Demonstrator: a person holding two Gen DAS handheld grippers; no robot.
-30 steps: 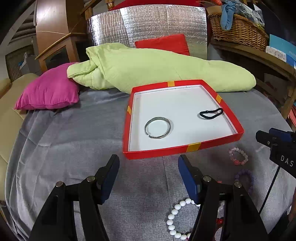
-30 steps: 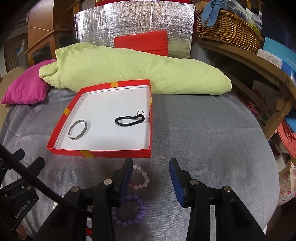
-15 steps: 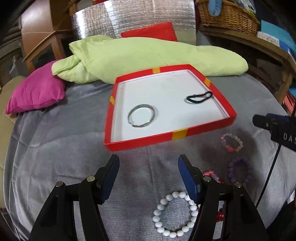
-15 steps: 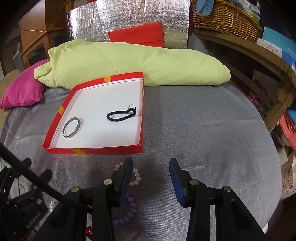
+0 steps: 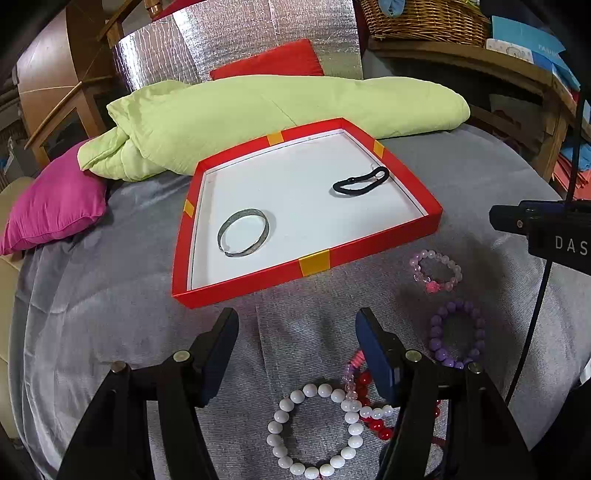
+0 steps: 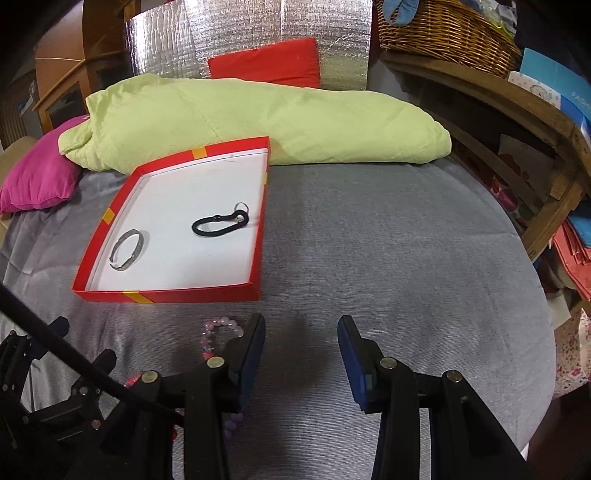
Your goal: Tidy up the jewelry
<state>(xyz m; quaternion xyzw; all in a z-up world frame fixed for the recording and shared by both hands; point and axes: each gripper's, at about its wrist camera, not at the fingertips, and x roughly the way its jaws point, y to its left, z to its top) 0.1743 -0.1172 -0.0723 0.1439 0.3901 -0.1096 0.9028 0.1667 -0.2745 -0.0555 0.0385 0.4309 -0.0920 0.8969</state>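
Note:
A red tray [image 5: 258, 280] [image 6: 166, 295] with a white floor holds a silver bangle [image 5: 242, 232] [image 6: 127, 250] and a black band [image 5: 360, 181] [image 6: 220, 223]. On the grey cloth in front lie a white bead bracelet [image 5: 314, 430], a red bead bracelet [image 5: 373, 421] partly under my finger, a purple one [image 5: 458, 334] and a pink one [image 5: 436, 271] [image 6: 218, 332]. My left gripper [image 5: 295, 350] is open and empty above the white bracelet. My right gripper [image 6: 301, 350] is open and empty, right of the pink bracelet.
A green quilt [image 5: 277, 110] and a magenta pillow [image 5: 51, 206] lie behind the tray. A red cushion [image 6: 266, 62] leans on silver foil. A wicker basket [image 6: 443, 33] sits on a wooden shelf at right. The right gripper's body [image 5: 546, 232] shows at right.
Both grippers have drawn back toward me and tilted down. The white, red and purple bracelets now show more fully in the left wrist view. Both stay open.

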